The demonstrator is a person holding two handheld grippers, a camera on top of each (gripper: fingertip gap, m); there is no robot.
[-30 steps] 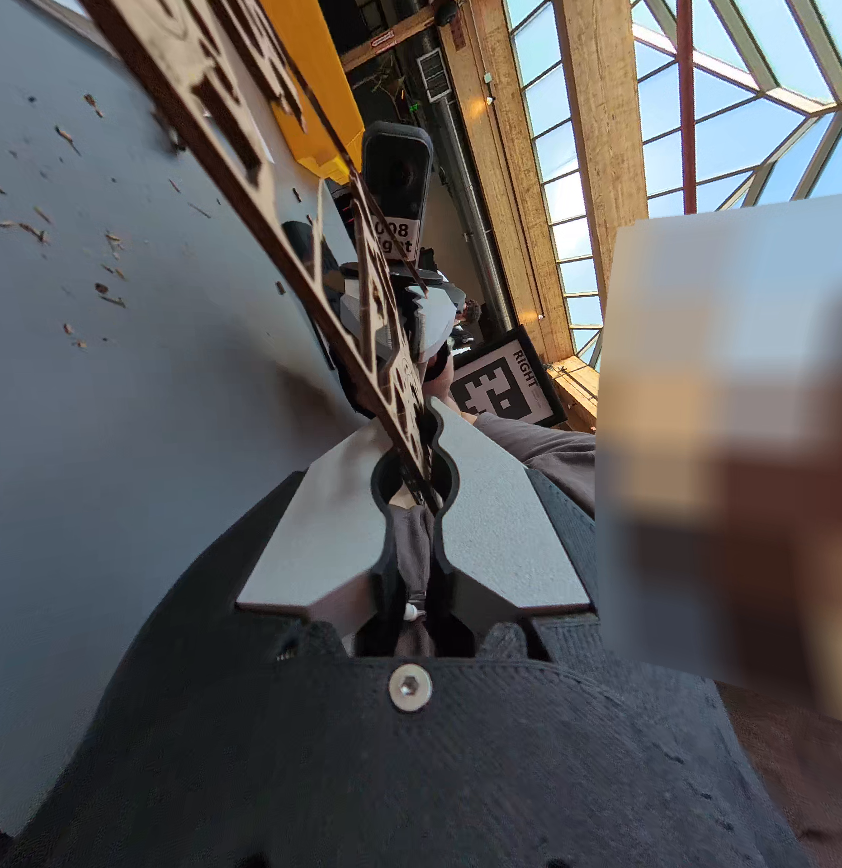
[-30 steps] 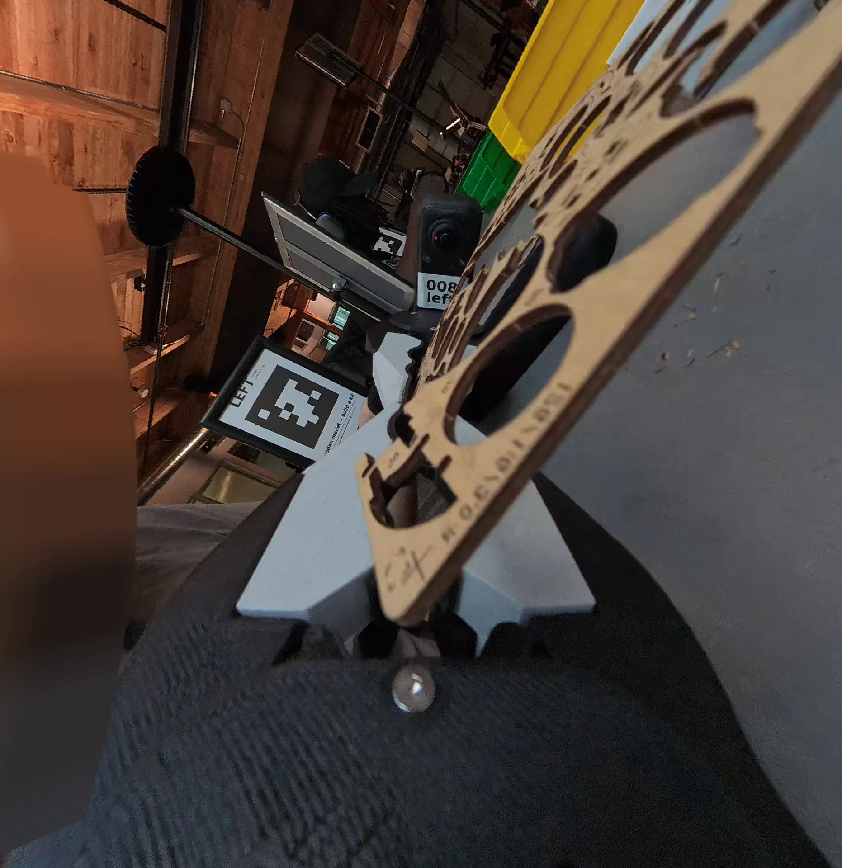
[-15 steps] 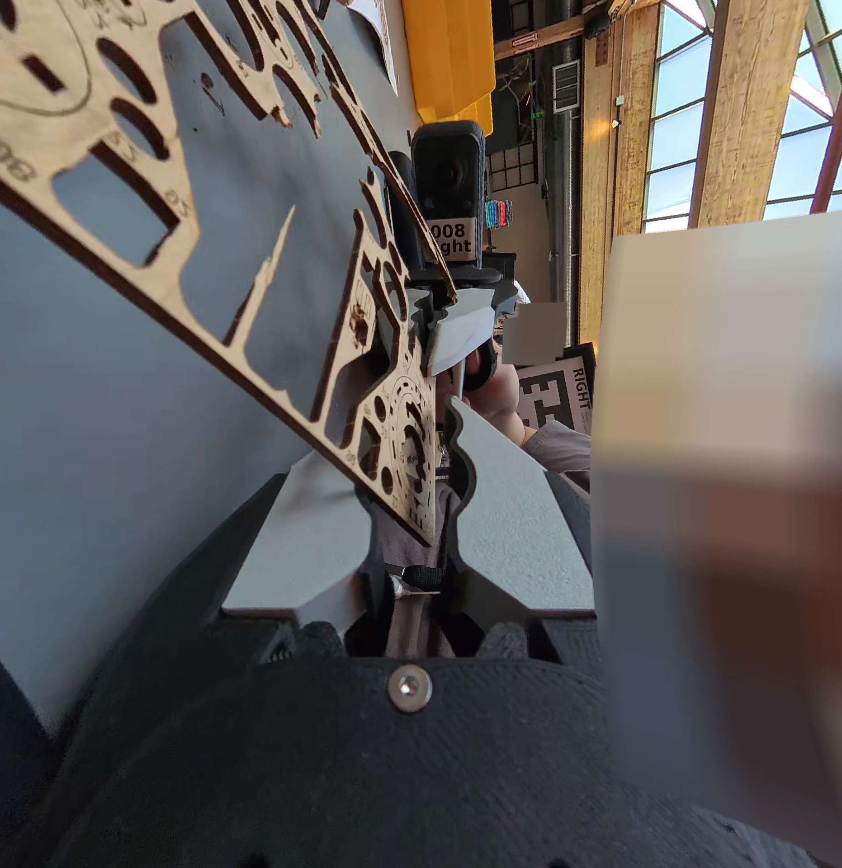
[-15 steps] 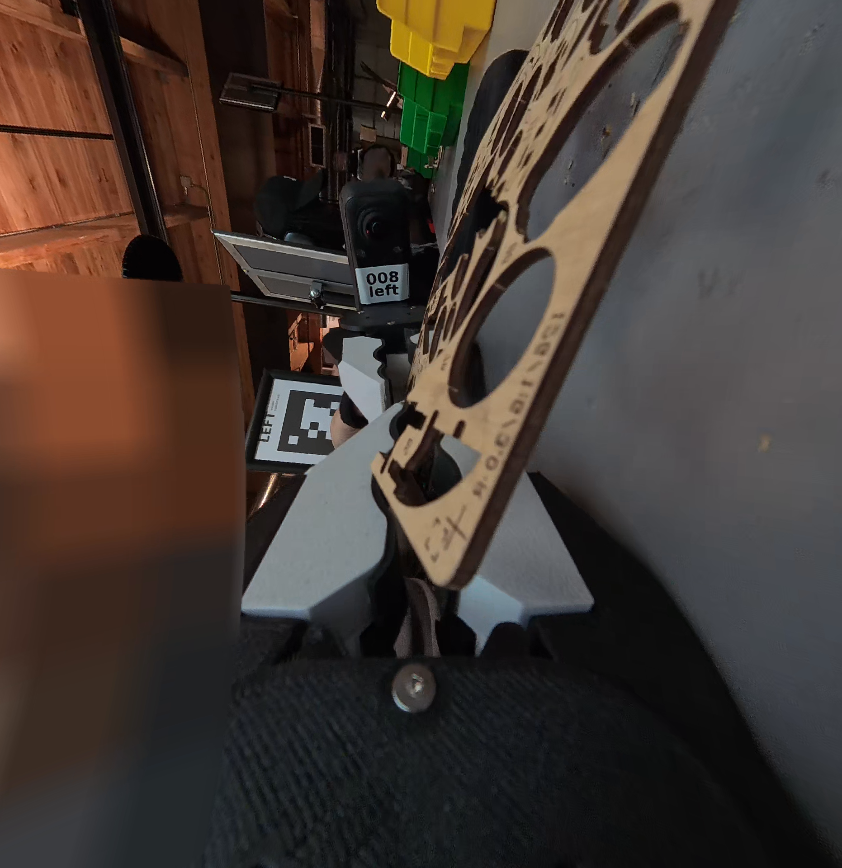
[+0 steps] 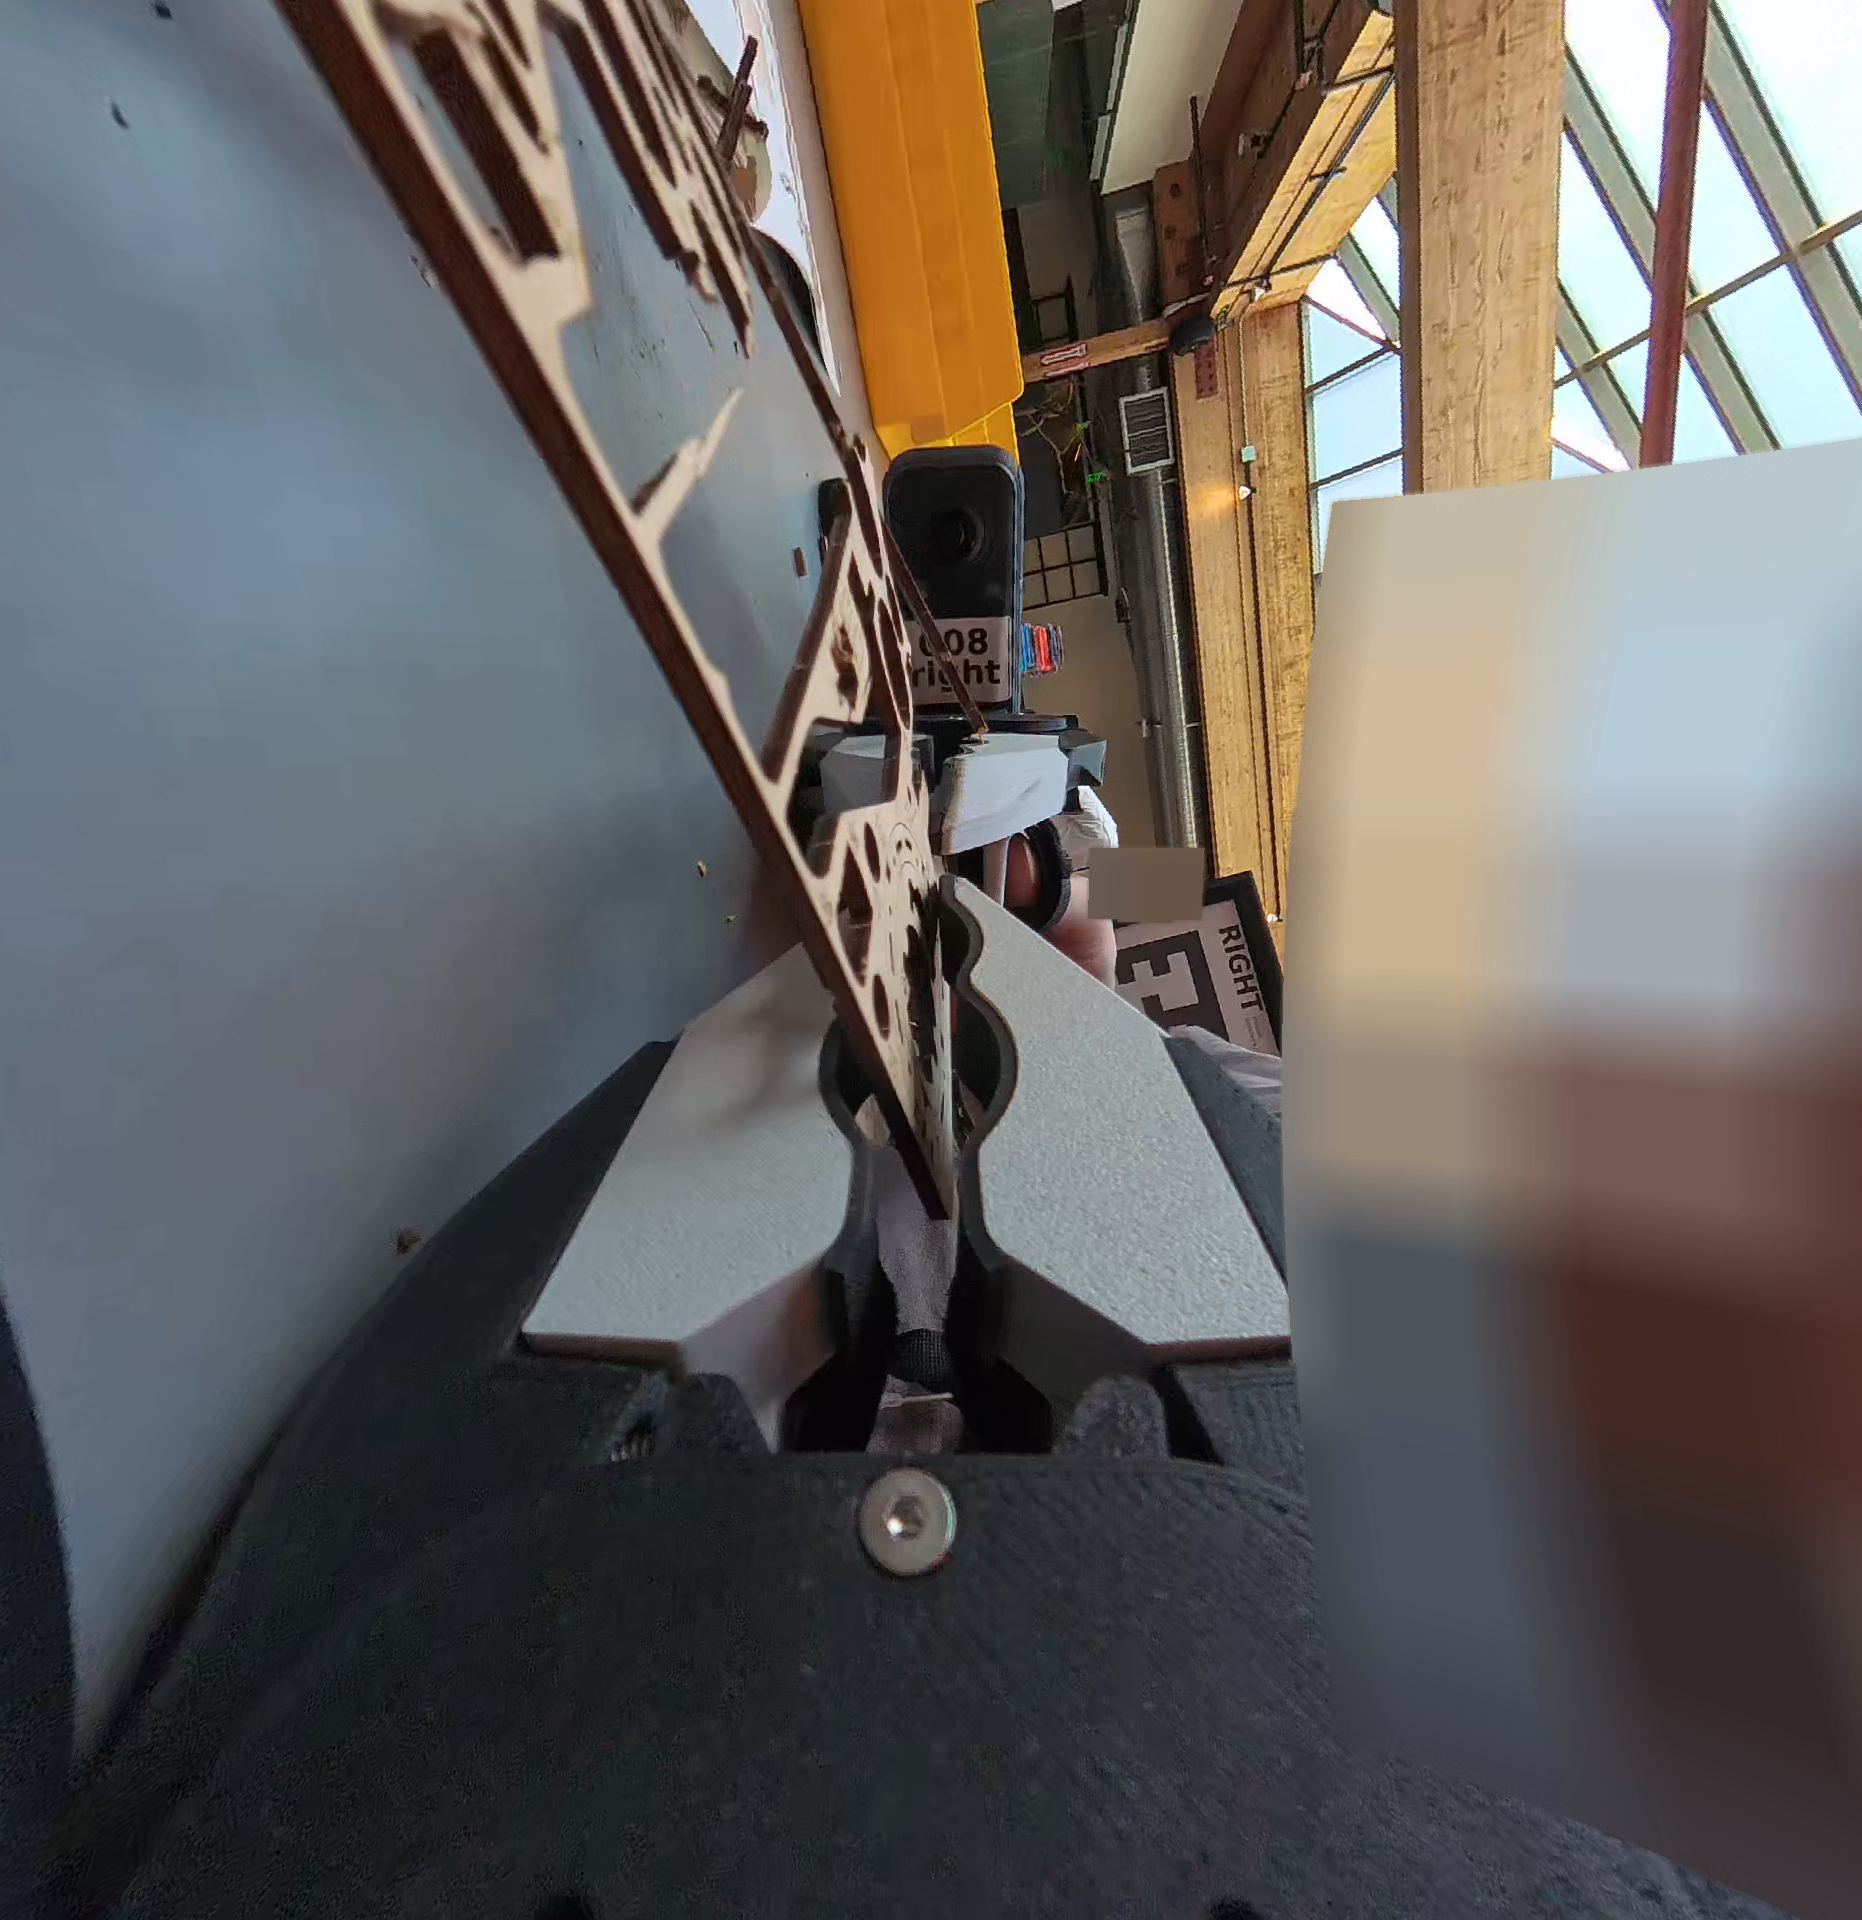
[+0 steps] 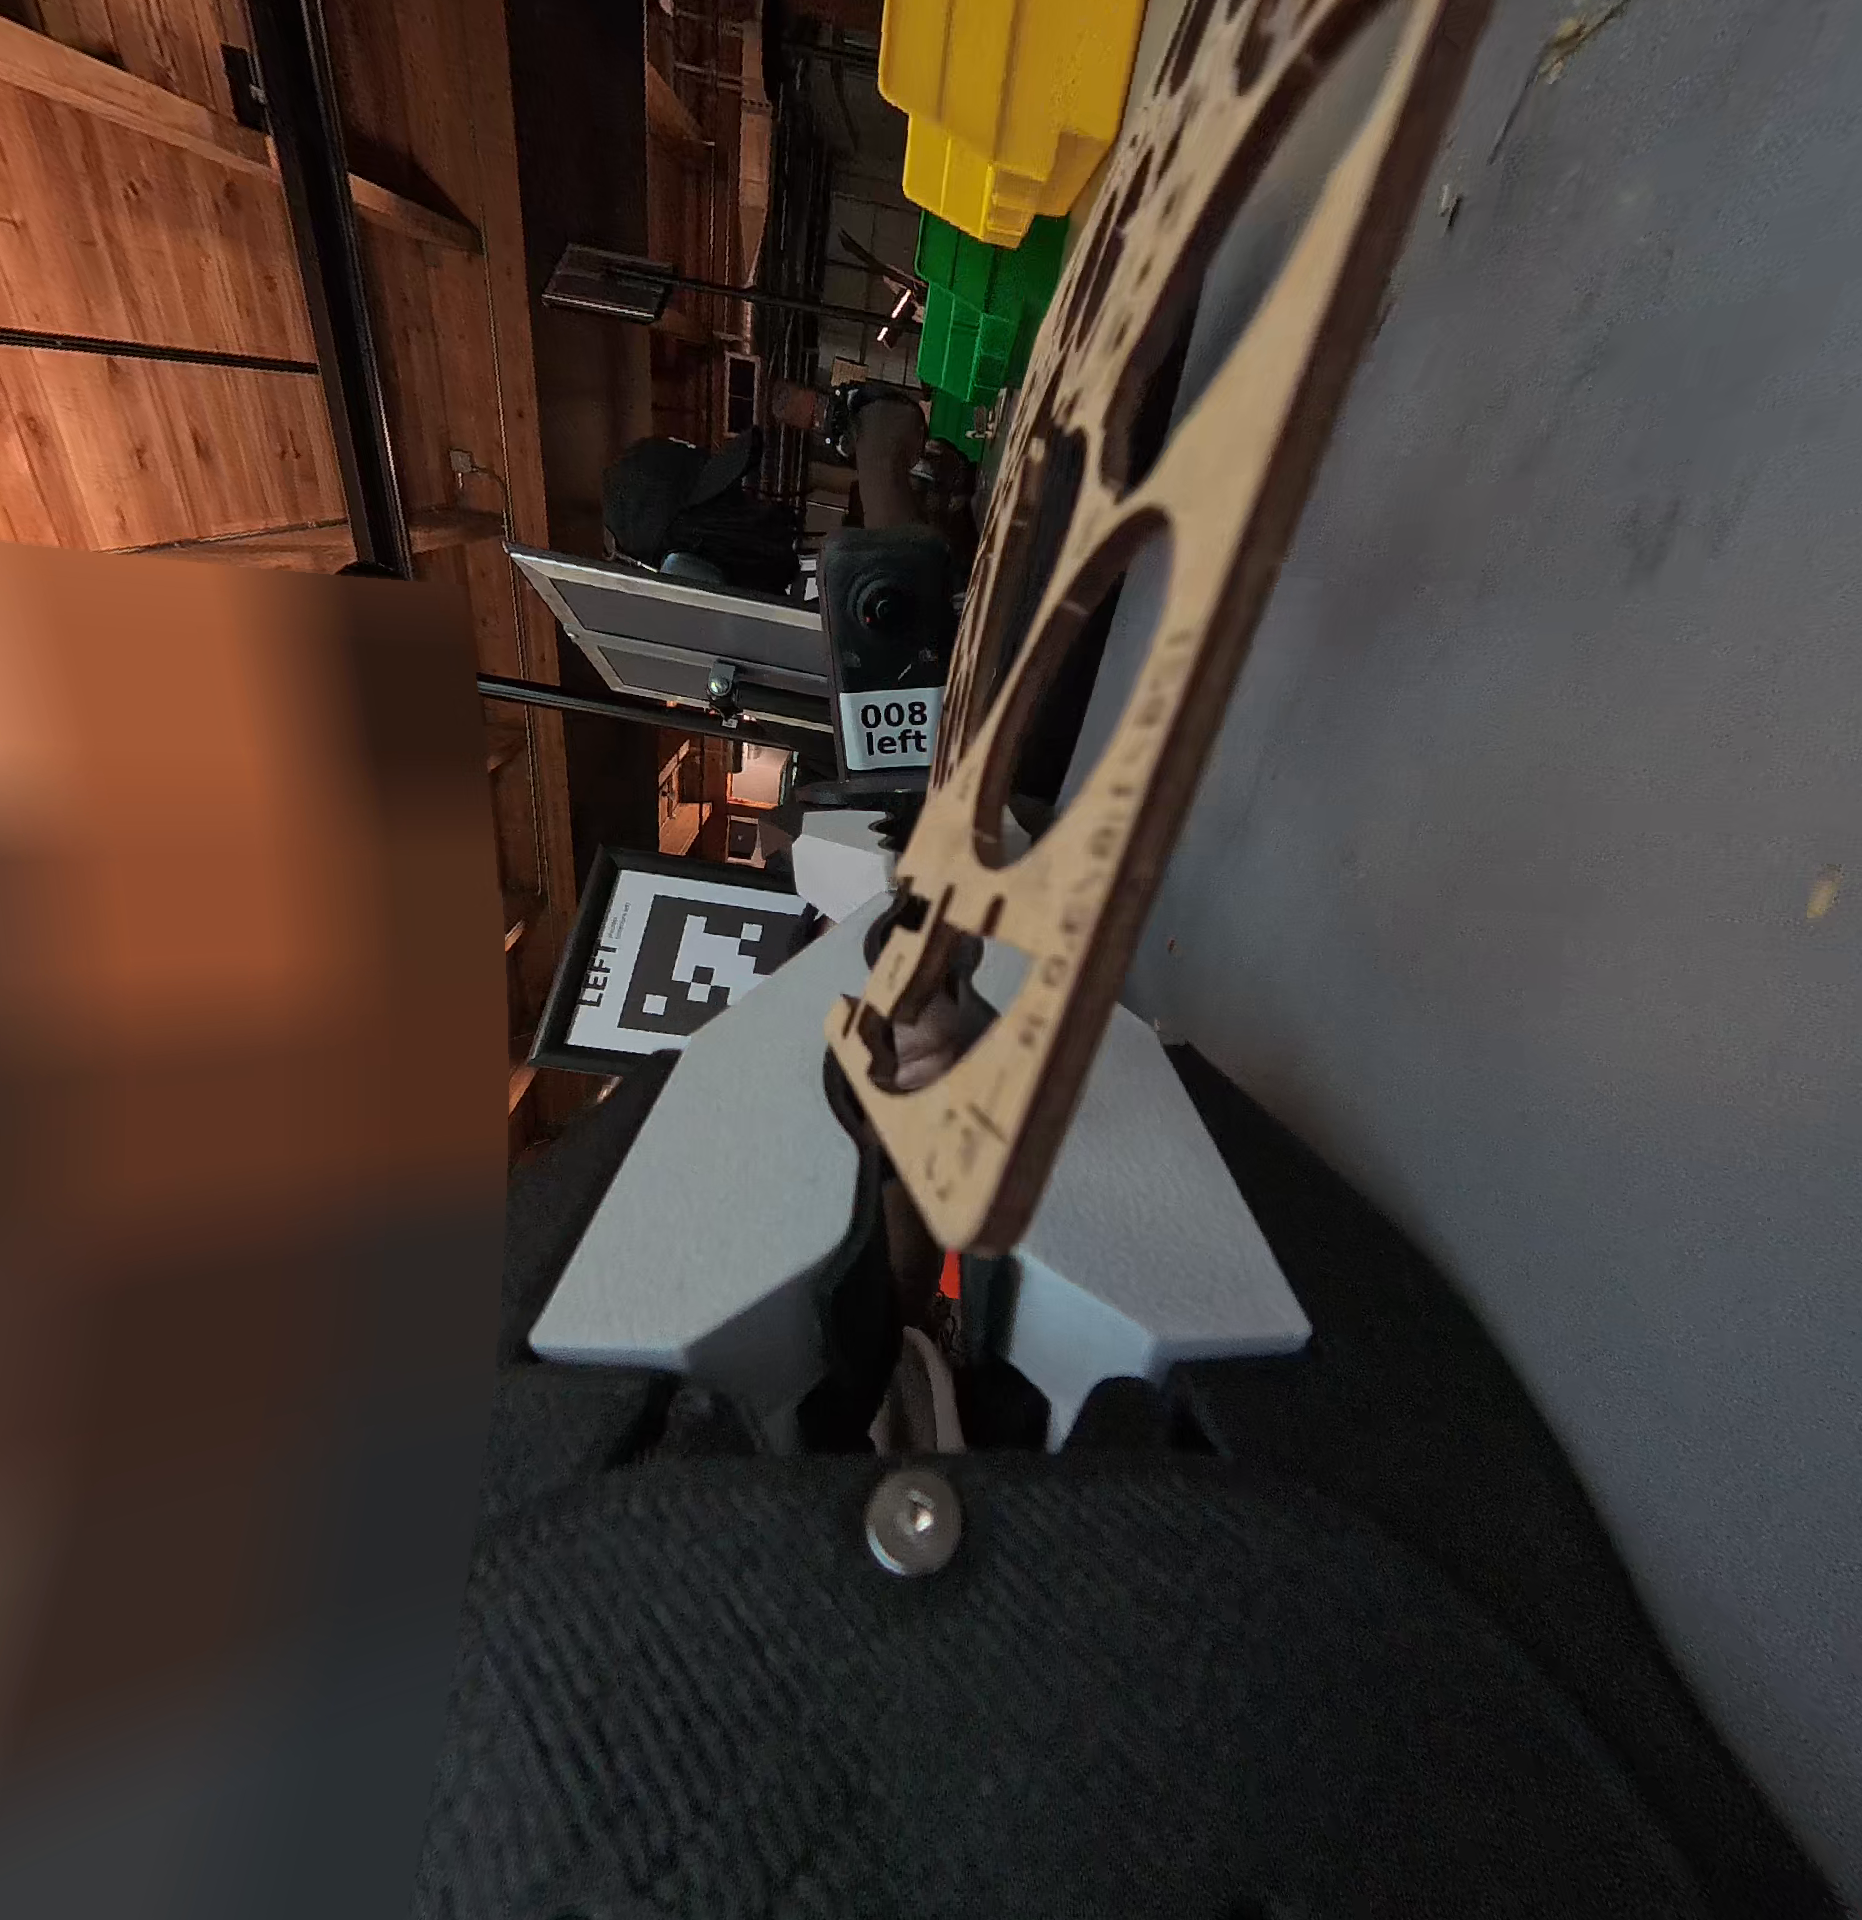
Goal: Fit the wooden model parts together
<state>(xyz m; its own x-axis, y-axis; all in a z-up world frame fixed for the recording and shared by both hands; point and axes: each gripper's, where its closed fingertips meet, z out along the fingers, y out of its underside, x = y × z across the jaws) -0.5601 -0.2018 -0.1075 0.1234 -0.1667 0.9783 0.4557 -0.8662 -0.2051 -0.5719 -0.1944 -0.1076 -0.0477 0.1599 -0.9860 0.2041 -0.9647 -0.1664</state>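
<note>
A thin laser-cut wooden sheet (image 5: 636, 416) with many cut-out part shapes is held in the air over the grey table (image 5: 283, 779). My left gripper (image 5: 891, 977) is shut on one end of it. My right gripper (image 6: 937, 997) is shut on the opposite end, where the sheet (image 6: 1166, 623) has a large oval hole. The two grippers face each other along the sheet: the right gripper (image 5: 968, 790) shows in the left wrist view, the left gripper (image 6: 854, 862) in the right wrist view. The sheet hides part of one finger in each view.
The grey table (image 6: 1581, 831) bears small wood chips. A yellow bin (image 5: 906, 208) stands at its far edge, with a green bin (image 6: 968, 312) beside it. A screen on a stand (image 6: 678, 634) and a seated person (image 6: 698, 499) are beyond.
Both grippers have swung and rolled together with the sheet still clamped between them. The sheet now stands steeper against the table, closer to edge-on in the left wrist view than half a second ago.
</note>
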